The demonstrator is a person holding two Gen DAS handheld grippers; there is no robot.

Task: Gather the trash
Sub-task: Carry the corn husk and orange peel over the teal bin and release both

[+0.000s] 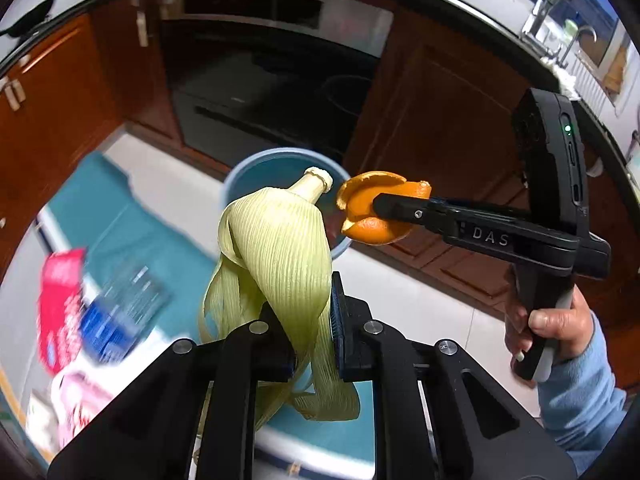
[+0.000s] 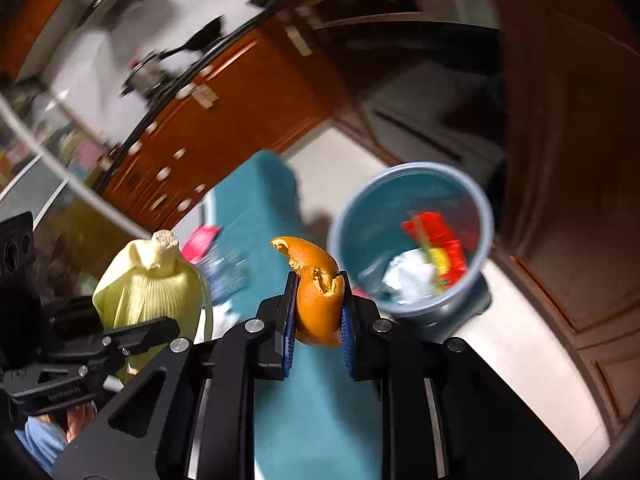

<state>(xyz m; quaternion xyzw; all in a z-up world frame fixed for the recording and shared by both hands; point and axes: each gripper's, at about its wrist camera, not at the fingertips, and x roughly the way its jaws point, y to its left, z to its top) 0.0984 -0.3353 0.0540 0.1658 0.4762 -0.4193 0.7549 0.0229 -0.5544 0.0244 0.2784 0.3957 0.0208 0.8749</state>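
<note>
Trash rides in both tongs, the left gripper [image 1: 312, 320] clamped on a pale green ribbed corn husk [image 1: 276, 248], the right gripper [image 2: 318, 312] pinching a curled orange peel [image 2: 318, 292], and the round blue plastic bin [image 2: 412, 240] sits ahead, nearer the right hand.

One corn husk [image 1: 276, 256], one orange peel [image 1: 370, 210], one bin [image 2: 412, 236].

Your left gripper [image 1: 310, 332] angled steeply down, jaws clamped on a corn husk [image 1: 276, 248], your right gripper [image 2: 318, 316] tilted down, jaws clamped on an orange peel [image 2: 318, 292], your right hand [image 1: 548, 328] gripping its handle.
</note>
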